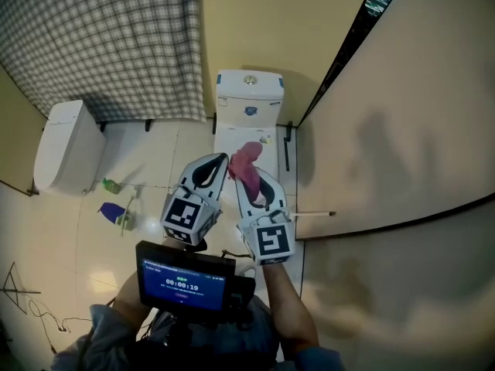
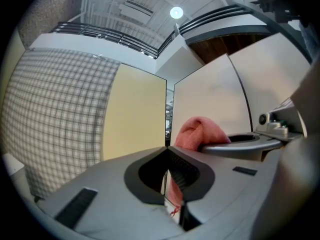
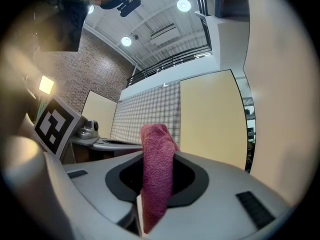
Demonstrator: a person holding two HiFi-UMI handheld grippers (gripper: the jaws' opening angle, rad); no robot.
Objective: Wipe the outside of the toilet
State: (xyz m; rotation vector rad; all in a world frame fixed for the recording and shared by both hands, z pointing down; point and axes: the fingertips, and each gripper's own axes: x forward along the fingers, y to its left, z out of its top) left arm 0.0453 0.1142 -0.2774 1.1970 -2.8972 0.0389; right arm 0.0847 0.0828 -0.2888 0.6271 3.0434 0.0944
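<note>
A white toilet stands against the yellow back wall, its cistern topped by a flush button. My right gripper is shut on a pink cloth, held up in front of the toilet lid. The right gripper view shows the pink cloth standing upright out of the shut jaws. My left gripper hovers just left of the right one, shut with nothing in it. The left gripper view shows the pink cloth beyond the closed tips, held by the other gripper.
A second white fixture stands at the left under a checked curtain. A blue and green cleaning tool lies on the tiled floor. A beige partition wall runs along the right. A mounted screen sits near my body.
</note>
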